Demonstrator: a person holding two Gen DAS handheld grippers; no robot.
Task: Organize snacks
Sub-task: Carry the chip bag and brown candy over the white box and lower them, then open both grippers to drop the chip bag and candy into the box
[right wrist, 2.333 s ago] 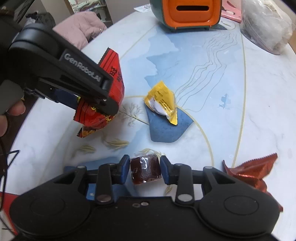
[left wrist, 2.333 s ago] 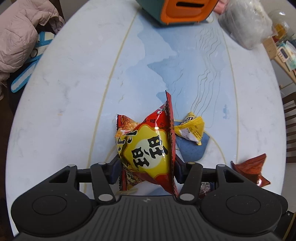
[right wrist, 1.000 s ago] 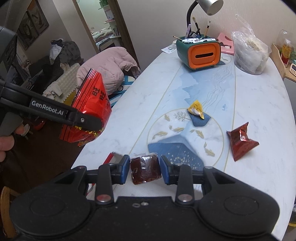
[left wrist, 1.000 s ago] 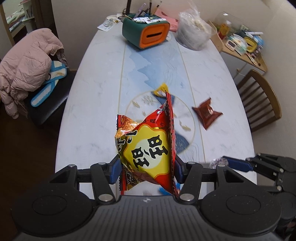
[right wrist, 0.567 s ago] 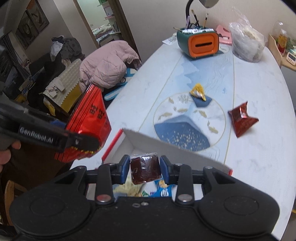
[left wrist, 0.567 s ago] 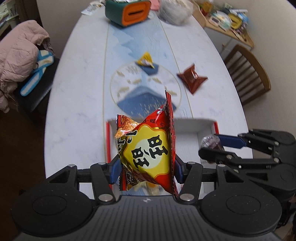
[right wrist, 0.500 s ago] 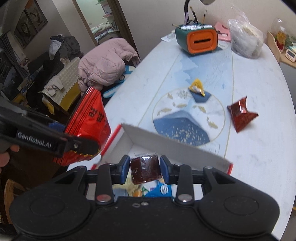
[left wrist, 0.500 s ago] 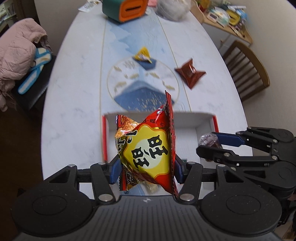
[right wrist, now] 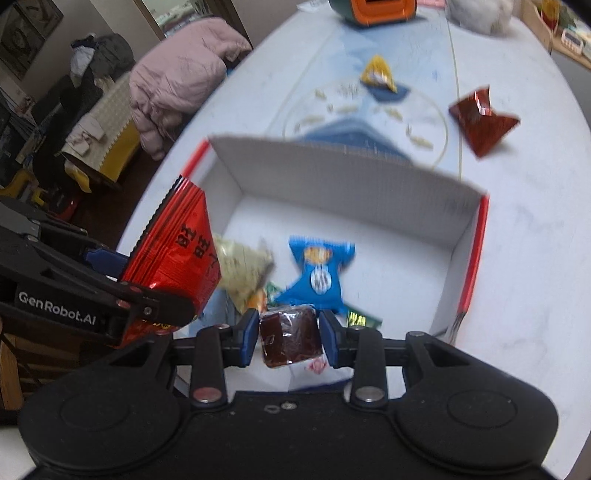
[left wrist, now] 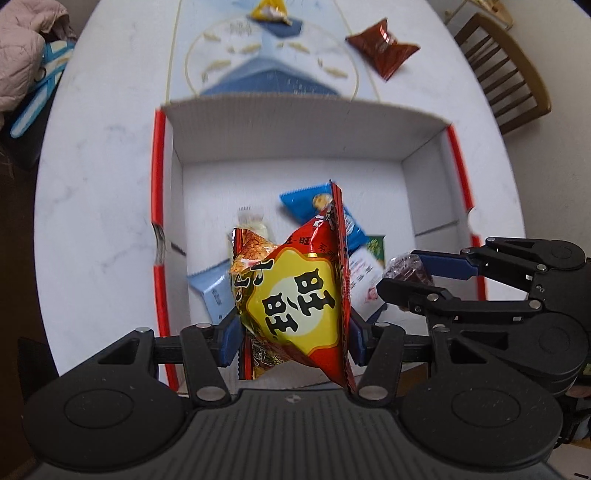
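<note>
My left gripper [left wrist: 291,334] is shut on a red and yellow snack bag [left wrist: 295,295], held over the near part of a white cardboard box [left wrist: 295,136] with red edges. My right gripper [right wrist: 289,334] is shut on a small dark brown wrapped candy [right wrist: 289,338], also above the box. In the right wrist view the left gripper [right wrist: 140,284] with the red bag [right wrist: 173,254] hangs at the left; in the left wrist view the right gripper [left wrist: 406,273] shows at the right. A blue packet [right wrist: 319,273] and several other snacks lie inside the box.
On the marble table [left wrist: 99,184] beyond the box lie a yellow packet [right wrist: 377,75] and a dark red packet [right wrist: 480,118]. An orange and green holder [right wrist: 373,11] stands at the far end. A wooden chair [left wrist: 506,77] is to the right, a pink jacket [right wrist: 181,85] to the left.
Both grippers have come down and back from above the open table to over the box, still holding their snacks. The box interior now fills both views.
</note>
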